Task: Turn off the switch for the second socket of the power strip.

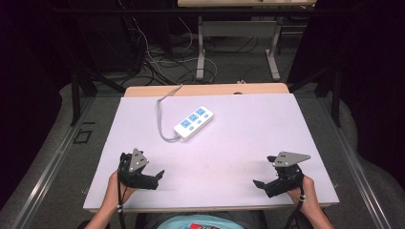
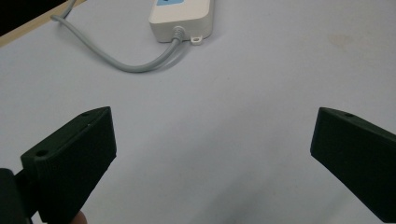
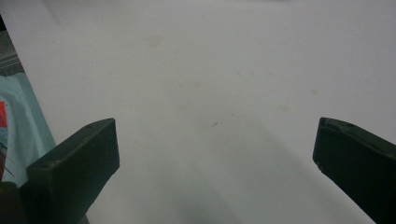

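White strip (image 1: 193, 122) sits well ahead of both spread, empty claws (image 1: 160, 175) (image 1: 258, 183), so a sloppy grab could snag its cord (image 1: 162, 121) and drag it.

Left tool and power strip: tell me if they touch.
Apart. The left gripper view shows bare table between the open left tool and the power strip.

I can read no text, brand or number anywhere; the white plastic power strip with blue socket panels (image 1: 193, 122), ahead of my left gripper (image 1: 152, 177), shows no legible marking.
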`<state>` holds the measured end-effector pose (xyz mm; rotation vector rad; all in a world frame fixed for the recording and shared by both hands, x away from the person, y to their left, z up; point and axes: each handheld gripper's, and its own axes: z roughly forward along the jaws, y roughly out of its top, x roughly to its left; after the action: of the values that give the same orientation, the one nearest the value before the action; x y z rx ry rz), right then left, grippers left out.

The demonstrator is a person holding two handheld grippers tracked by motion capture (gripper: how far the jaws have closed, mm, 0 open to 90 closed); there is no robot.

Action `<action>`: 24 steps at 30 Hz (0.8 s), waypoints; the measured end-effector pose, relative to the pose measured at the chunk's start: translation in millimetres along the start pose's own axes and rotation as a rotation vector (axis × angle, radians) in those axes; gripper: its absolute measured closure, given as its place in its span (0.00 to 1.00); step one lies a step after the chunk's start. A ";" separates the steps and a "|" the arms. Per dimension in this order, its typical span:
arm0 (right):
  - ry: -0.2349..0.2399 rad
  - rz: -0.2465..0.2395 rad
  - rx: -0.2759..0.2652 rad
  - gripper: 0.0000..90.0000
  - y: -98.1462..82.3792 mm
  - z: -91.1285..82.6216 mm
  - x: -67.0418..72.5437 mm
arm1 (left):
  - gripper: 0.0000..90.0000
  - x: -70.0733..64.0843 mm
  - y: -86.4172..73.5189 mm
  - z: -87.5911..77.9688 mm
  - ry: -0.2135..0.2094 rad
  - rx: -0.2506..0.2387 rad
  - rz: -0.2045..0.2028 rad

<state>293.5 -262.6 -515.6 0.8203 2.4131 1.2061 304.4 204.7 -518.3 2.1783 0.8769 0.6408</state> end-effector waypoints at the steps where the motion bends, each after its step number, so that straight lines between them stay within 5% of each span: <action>1: -0.001 0.000 0.000 0.00 0.0 0.1 -0.1 | 0.00 -1.5 0.8 1.1 -0.003 -0.011 -0.012; 4: -0.006 0.004 0.001 0.00 -0.1 -0.1 -0.1 | 0.00 -1.0 4.1 1.6 0.007 -0.007 0.009; 24: -0.002 0.000 0.009 0.00 0.1 0.1 -0.3 | 0.00 4.5 20.1 19.8 0.006 -0.029 -0.023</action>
<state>293.8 -262.7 -515.6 0.8236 2.4187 1.1949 328.2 189.2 -515.1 2.1382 0.8888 0.6452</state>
